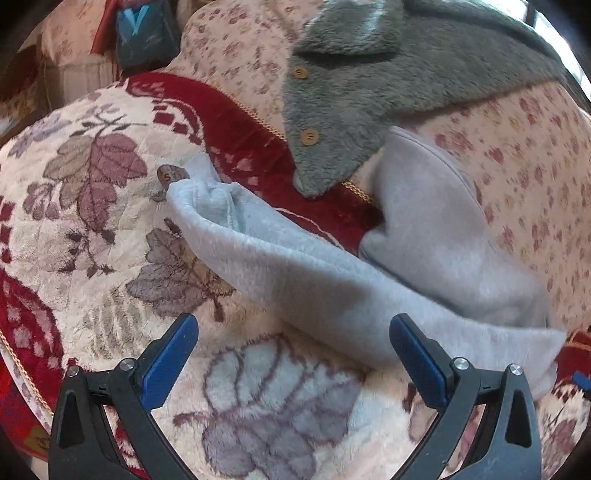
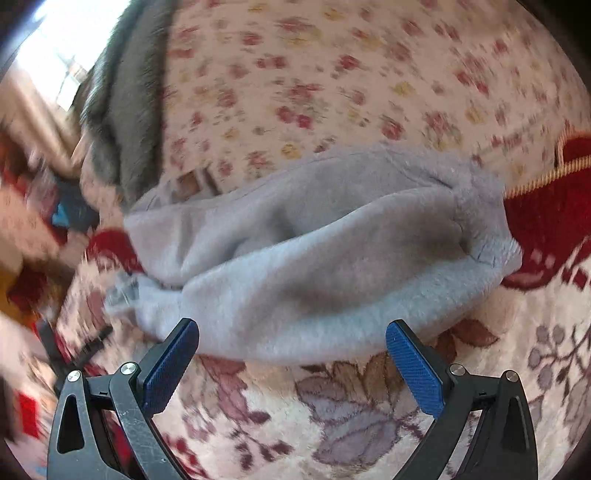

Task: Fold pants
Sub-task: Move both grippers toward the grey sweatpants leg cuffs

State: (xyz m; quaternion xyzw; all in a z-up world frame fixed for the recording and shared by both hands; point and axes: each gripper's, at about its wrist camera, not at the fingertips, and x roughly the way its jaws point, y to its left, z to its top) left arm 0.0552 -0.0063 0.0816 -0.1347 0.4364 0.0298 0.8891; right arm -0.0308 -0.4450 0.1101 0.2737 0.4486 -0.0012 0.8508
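Light grey fleece pants [image 1: 332, 280] lie bunched on a cream and red leaf-patterned blanket [image 1: 92, 206]. One leg runs from a small brown label at the left down to the lower right. My left gripper [image 1: 293, 334] is open and empty, just short of the pants' near edge. In the right wrist view the pants [image 2: 314, 258] lie as a folded lump across the middle. My right gripper [image 2: 291, 338] is open and empty, its fingertips at the lump's near edge. That view is blurred.
A dark grey fluffy garment with wooden buttons [image 1: 362, 85] lies behind the pants, its tip touching them. It also shows in the right wrist view [image 2: 125, 110]. A pink floral cover [image 1: 524, 177] lies beyond. A dark blue item [image 1: 144, 33] sits at the far left.
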